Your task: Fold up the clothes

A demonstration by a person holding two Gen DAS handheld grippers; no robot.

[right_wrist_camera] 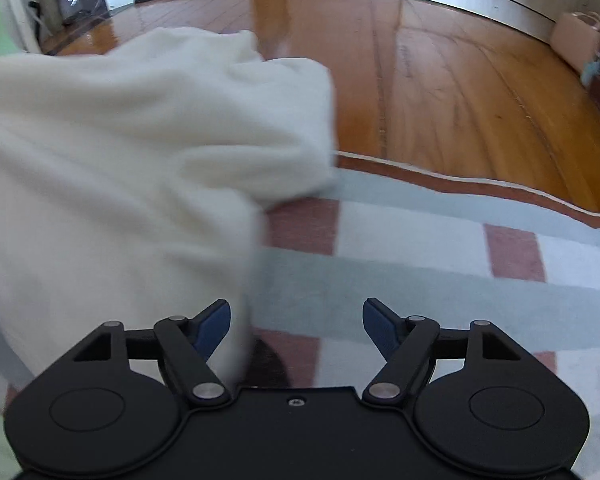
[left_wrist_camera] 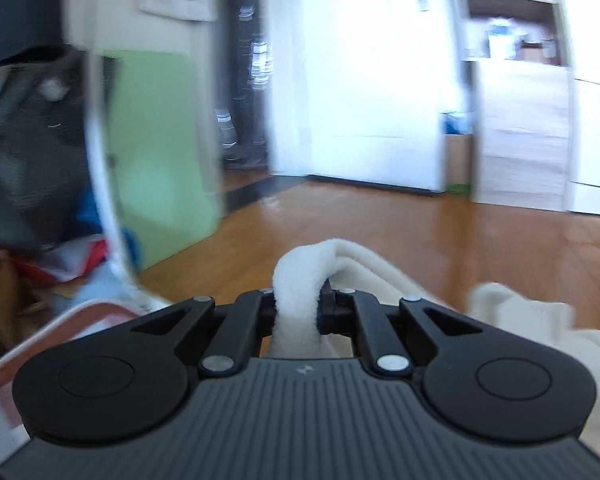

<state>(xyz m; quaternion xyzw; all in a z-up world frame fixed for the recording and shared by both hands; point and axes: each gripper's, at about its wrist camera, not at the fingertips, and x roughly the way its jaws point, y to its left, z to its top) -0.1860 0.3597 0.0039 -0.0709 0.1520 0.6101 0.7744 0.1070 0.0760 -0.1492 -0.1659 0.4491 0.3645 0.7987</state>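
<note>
White garment (right_wrist_camera: 132, 152): pinched in left gripper (left_wrist_camera: 300, 304), hanging just left of right gripper (right_wrist_camera: 296, 320), whose jaws gape empty.

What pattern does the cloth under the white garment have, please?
The cloth is checked grey-blue, white and reddish-brown; right wrist view shows it best.

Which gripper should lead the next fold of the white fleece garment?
Left, probably: the left gripper is shut on the white fleece garment. The right gripper is open, empty over the checked blanket.

Your left gripper (left_wrist_camera: 298, 308) pinches the white cloth (left_wrist_camera: 300, 280).
A fold bulges above your closed jaws; wooden floor (left_wrist_camera: 420, 232) and white door (left_wrist_camera: 364, 80) lie beyond.
</note>
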